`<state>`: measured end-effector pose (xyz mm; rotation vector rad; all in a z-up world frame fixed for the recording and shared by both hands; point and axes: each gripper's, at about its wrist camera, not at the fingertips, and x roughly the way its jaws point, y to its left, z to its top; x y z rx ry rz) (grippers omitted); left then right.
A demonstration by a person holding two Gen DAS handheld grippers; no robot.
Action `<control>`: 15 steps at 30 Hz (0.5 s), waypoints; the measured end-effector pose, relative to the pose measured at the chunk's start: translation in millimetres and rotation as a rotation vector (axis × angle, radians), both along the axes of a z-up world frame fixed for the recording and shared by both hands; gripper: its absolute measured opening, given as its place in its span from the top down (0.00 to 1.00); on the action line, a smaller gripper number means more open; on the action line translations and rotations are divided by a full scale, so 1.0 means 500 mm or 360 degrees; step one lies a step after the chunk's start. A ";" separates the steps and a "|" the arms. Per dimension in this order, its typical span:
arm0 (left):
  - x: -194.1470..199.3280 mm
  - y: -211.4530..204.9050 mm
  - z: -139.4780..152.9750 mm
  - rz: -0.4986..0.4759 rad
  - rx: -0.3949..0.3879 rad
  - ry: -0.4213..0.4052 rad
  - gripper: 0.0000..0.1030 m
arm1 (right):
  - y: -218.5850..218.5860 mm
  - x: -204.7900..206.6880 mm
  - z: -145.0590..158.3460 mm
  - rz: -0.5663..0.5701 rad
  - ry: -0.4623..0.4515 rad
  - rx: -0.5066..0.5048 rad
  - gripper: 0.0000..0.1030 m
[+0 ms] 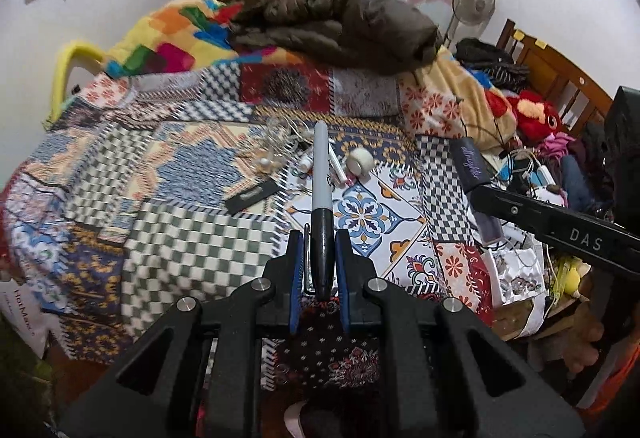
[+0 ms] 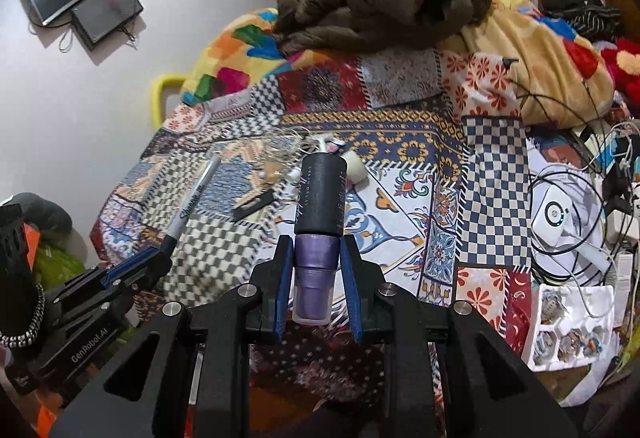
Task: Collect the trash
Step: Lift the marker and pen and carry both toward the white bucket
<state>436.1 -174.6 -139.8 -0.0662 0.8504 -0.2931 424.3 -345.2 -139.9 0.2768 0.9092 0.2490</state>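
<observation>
your left tool (image 1: 320, 262) is clamped on a marker (image 1: 321, 174) and your right tool (image 2: 316, 278) on a purple bottle (image 2: 318, 222), both lifted above the bed (image 1: 168, 238), so next likely carry them to a trash container, none visible.

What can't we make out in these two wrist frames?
- Trash bin: in neither view.
- Marker tip: left wrist view, hidden between the left gripper fingers.
- Purple tube label: right wrist view, too blurred to read fully.
- Small clutter beyond the tape roll: both views, too small and tangled to identify.
</observation>
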 end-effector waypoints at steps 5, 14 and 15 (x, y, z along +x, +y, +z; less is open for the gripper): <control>-0.066 0.049 0.048 0.0076 -0.0012 -0.0067 0.86 | 0.026 -0.050 0.050 0.0031 -0.0079 -0.0014 0.79; -0.206 0.164 0.111 0.0255 -0.0002 -0.0169 0.86 | 0.110 -0.136 0.117 0.0148 -0.0207 -0.0032 0.79; -0.223 0.179 0.117 0.0277 -0.0003 -0.0181 0.86 | 0.128 -0.147 0.122 0.0174 -0.0219 -0.0038 0.79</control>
